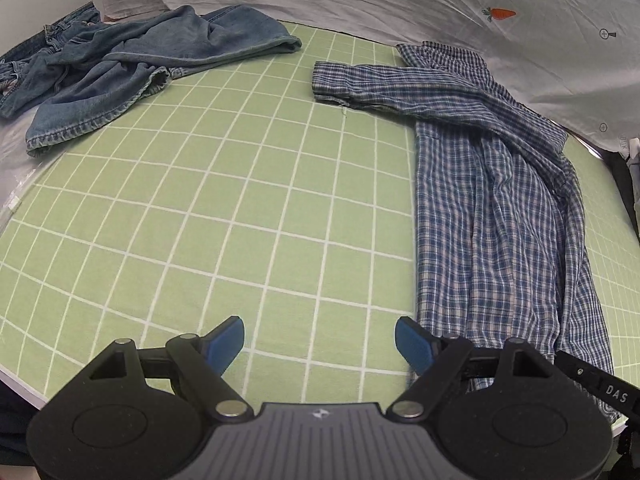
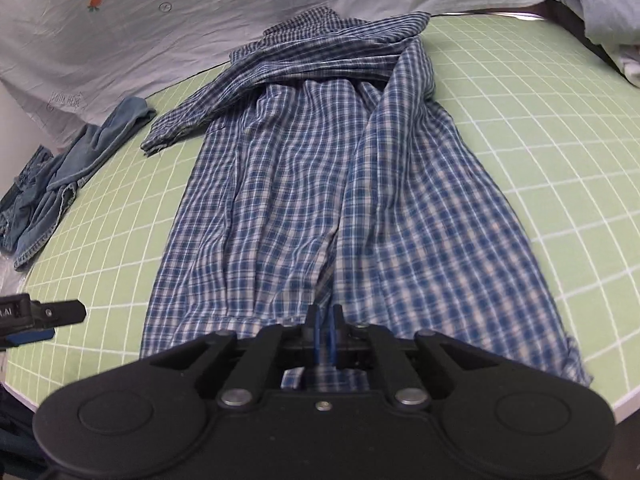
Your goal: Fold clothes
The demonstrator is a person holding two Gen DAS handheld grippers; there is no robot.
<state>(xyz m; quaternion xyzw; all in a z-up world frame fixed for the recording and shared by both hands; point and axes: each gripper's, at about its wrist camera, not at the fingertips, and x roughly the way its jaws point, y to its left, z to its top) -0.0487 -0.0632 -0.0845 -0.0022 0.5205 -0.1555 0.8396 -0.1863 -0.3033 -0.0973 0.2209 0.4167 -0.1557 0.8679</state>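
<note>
Where the green gridded mat [image 1: 208,216] covers the work surface, the blue plaid shirt [image 2: 320,184] lies lengthwise, collar end far, hem end near; one sleeve [image 1: 360,84] lies folded across the upper body and points toward the jeans. The right gripper [image 2: 325,334] sits at the near hem, directly at the shirt's centre line; its blue pads [image 2: 318,332] are pressed together, with plaid fabric visible at and beneath them, so it appears clamped on the hem. The left gripper [image 1: 319,340] hovers over bare mat just left of the shirt's near edge; its fingers [image 1: 224,344] stand wide apart, holding nothing. Crumpled denim jeans [image 1: 120,68] lie at the far left corner, well apart from both tools; a white printed sheet [image 1: 400,4] borders the far side.
</note>
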